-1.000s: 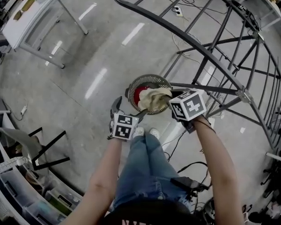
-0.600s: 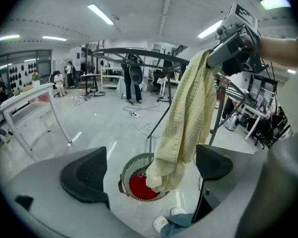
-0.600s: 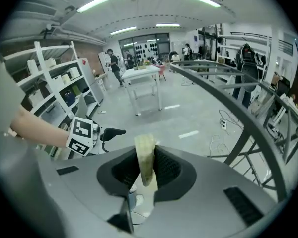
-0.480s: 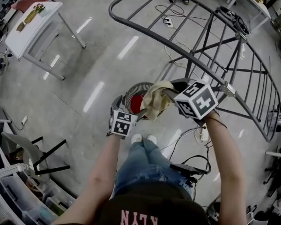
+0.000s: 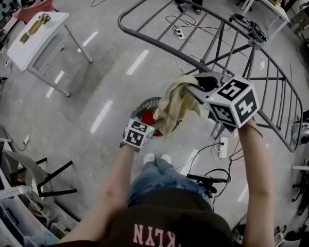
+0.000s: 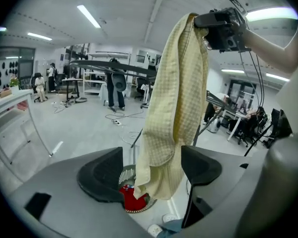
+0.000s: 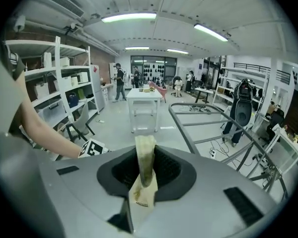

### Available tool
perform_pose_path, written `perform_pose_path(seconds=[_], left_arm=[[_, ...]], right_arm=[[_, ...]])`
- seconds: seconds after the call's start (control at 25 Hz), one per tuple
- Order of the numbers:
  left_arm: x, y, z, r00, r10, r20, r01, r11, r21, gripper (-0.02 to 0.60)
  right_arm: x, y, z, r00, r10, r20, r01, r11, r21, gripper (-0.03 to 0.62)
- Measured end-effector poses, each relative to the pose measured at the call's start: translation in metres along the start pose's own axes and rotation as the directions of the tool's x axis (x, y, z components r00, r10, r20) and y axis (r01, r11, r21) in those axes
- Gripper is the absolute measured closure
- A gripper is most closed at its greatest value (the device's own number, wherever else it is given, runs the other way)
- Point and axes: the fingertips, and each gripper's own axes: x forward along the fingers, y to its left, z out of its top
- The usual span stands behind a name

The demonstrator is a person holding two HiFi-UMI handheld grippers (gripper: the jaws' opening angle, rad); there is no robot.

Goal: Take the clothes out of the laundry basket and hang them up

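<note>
Grey floor (image 5: 108, 81) fills the frame. At centre, our right gripper (image 5: 194, 89) pinches the yellow cloth (image 5: 174, 106) above the laundry basket (image 5: 143, 107). Our left gripper (image 6: 151, 168), whose jaws have just been closing, stays apart round the cloth's hanging end.

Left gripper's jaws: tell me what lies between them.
The cloth hangs between them from the right gripper, seemingly not yet pinched. The left gripper's jaws have just been closing. The left gripper view shows it.
</note>
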Motion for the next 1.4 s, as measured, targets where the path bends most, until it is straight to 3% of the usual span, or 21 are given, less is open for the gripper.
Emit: perform_pose_path(seconds=[0.28,0.48,0.6,0.68,0.72,1.0,1.4], left_arm=[[0.002,0.002,0.029,0.999,-0.007,0.047,0.005,0.999,0.048,0.258],[0.006,-0.018,0.038,0.993,-0.086,0.080,0.082,0.995,0.048,0.282],[0.005,-0.033,0.043,0.983,-0.146,0.110,0.140,0.989,0.055,0.366],[0.001,-0.039,0.045,0.979,-0.162,0.120,0.155,0.986,0.065,0.510],[-0.001,-0.040,0.046,0.980,-0.159,0.123,0.151,0.986,0.071,0.552],[-0.024,-0.028,0.051,0.985,-0.124,0.122,0.110,0.987,0.119,0.562],[-0.065,0.015,0.070,0.992,0.048,0.117,-0.071,0.978,0.196,0.563]], right_arm=[[-0.036,0.007,0.033,0.997,0.004,0.076,0.002,0.997,-0.075,0.536],[-0.053,0.010,0.043,0.992,0.015,0.123,-0.004,0.996,-0.089,0.536],[-0.060,0.008,0.047,0.988,0.006,0.154,0.007,0.996,-0.086,0.536],[-0.065,0.006,0.049,0.985,-0.002,0.170,0.015,0.997,-0.078,0.536],[-0.068,0.005,0.050,0.984,-0.007,0.175,0.020,0.997,-0.075,0.536],[-0.083,-0.009,0.040,0.976,-0.038,0.212,0.043,0.999,-0.019,0.536],[-0.093,-0.026,0.008,0.966,-0.113,0.232,0.097,0.992,0.079,0.536]])
